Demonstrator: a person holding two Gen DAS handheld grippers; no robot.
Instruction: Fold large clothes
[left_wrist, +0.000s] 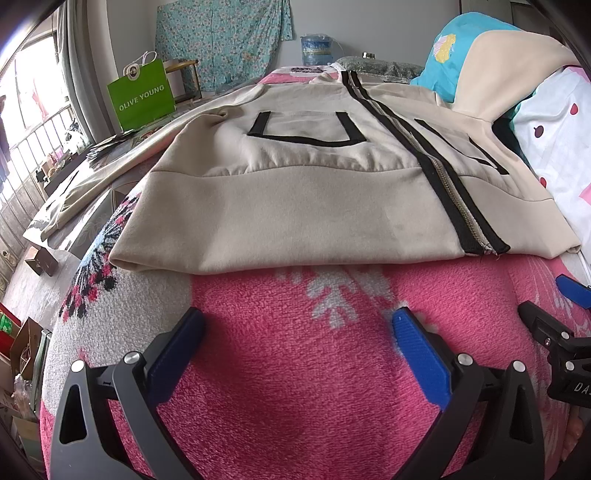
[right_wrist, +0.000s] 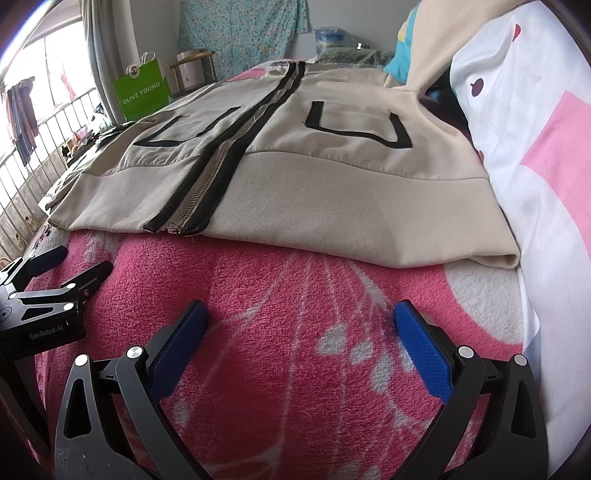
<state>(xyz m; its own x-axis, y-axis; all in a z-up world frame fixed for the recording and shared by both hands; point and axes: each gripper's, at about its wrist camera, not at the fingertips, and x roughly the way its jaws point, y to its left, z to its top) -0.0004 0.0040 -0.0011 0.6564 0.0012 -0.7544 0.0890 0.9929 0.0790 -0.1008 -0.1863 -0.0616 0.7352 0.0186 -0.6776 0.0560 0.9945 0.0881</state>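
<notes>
A beige zip-up jacket (left_wrist: 295, 206) with black pocket outlines and a black-edged zipper lies flat, front up, on a pink fleece blanket (left_wrist: 295, 369); it also shows in the right wrist view (right_wrist: 295, 192). Its hem faces me. One sleeve trails off the bed's left side (left_wrist: 92, 177). My left gripper (left_wrist: 299, 325) is open and empty, a short way before the hem. My right gripper (right_wrist: 301, 317) is open and empty, before the hem's right half. Each gripper shows in the other's view: the right (left_wrist: 554, 314), the left (right_wrist: 66, 269).
A white and pink pillow (right_wrist: 535, 166) lies along the bed's right side, a blue cushion (left_wrist: 461, 51) behind it. A green paper bag (left_wrist: 142, 96) and a wooden stool (right_wrist: 194, 70) stand past the bed's left. A railed window (left_wrist: 33, 140) is far left.
</notes>
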